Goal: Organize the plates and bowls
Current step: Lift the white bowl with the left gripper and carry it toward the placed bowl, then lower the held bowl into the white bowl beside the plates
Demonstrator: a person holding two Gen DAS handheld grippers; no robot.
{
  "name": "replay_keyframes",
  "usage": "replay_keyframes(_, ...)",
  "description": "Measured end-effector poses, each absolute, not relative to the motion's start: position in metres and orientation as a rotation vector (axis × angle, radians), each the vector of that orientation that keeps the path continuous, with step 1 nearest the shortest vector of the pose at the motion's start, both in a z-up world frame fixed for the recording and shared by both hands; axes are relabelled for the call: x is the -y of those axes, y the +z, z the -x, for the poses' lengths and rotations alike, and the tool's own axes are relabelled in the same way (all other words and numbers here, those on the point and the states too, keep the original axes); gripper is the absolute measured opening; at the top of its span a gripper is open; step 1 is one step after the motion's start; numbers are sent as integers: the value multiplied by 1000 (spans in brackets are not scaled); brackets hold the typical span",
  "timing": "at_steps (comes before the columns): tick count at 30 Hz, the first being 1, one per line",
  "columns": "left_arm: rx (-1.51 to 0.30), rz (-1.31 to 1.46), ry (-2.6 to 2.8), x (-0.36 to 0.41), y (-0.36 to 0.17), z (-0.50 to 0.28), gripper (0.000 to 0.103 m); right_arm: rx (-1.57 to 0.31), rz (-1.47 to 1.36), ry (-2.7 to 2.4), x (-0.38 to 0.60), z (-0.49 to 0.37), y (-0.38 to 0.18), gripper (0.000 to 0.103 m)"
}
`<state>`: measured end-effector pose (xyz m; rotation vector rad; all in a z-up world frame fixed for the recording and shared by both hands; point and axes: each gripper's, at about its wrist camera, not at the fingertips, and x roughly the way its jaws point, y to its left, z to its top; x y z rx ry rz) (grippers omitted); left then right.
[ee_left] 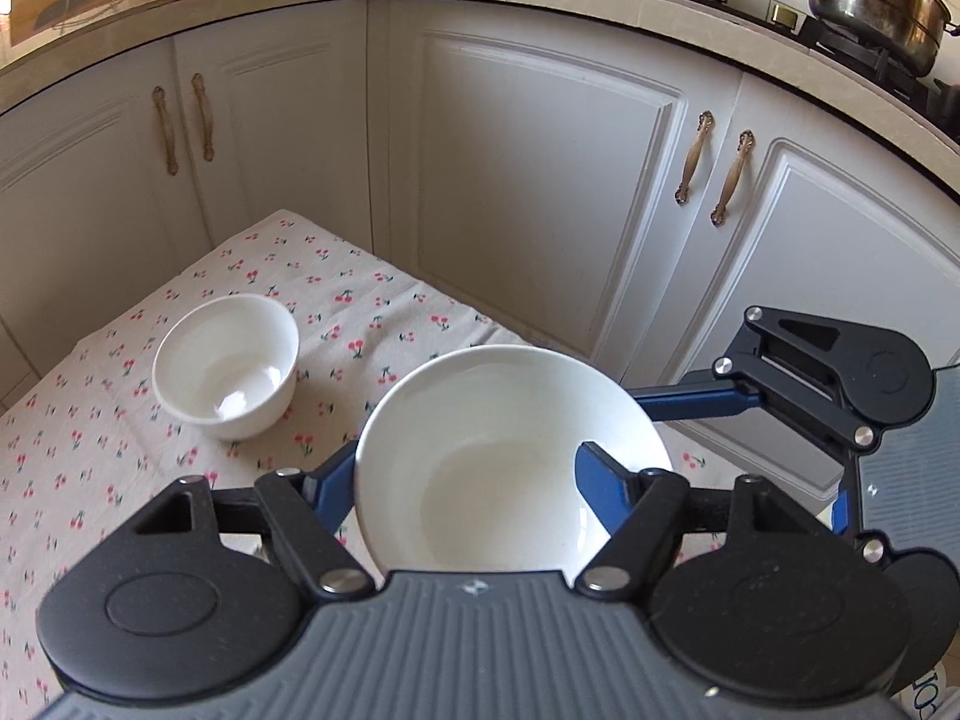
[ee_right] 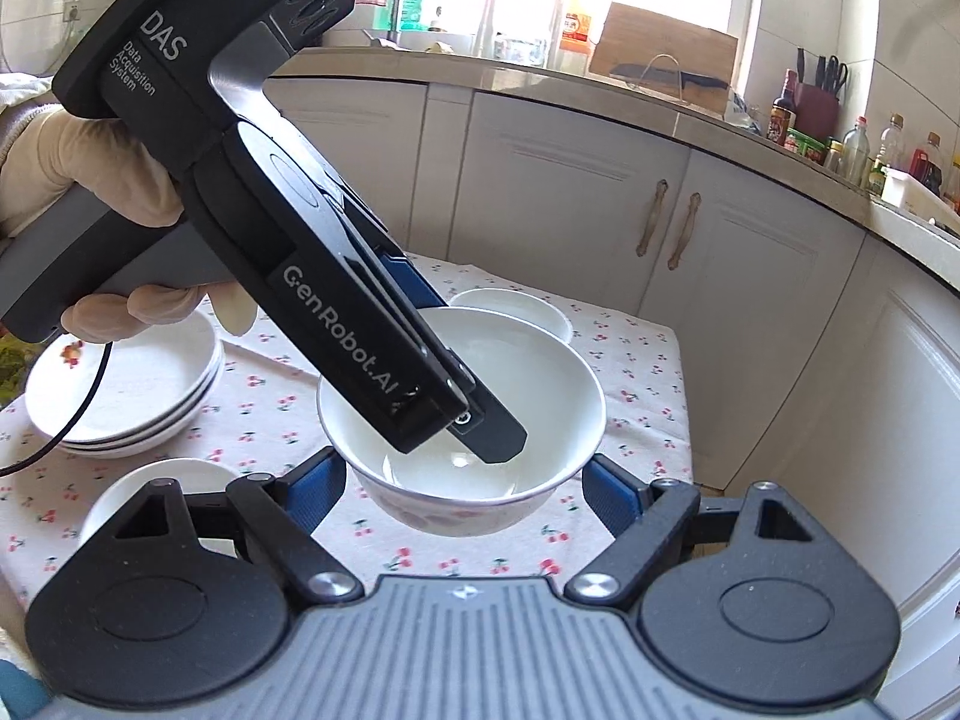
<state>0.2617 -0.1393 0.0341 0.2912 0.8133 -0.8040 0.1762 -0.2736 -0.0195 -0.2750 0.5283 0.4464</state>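
My left gripper is shut on the rim of a white bowl with a flower pattern outside and holds it above the cherry-print tablecloth. One finger is inside the bowl, one outside. In the right wrist view the same bowl hangs between my right gripper's blue fingers, which stand wide apart and do not touch it. A second white bowl sits on the cloth further back and also shows in the right wrist view. A stack of white plates stands at the left.
Another white dish lies at the near left of the table. White cabinet doors with brass handles close in behind the table. The counter above holds bottles, a cutting board with a knife and a steel pot.
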Motion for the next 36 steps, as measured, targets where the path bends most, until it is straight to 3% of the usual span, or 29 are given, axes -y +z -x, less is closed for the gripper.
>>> replay_keyframes(17, -837, -209, -705, 80, 25, -186, 75, -547, 286, 566, 227, -109, -28, 89)
replay_keyframes(36, -898, -182, -678, 66, -8, -180, 75, -642, 260, 618, 210, -108, -59, 89)
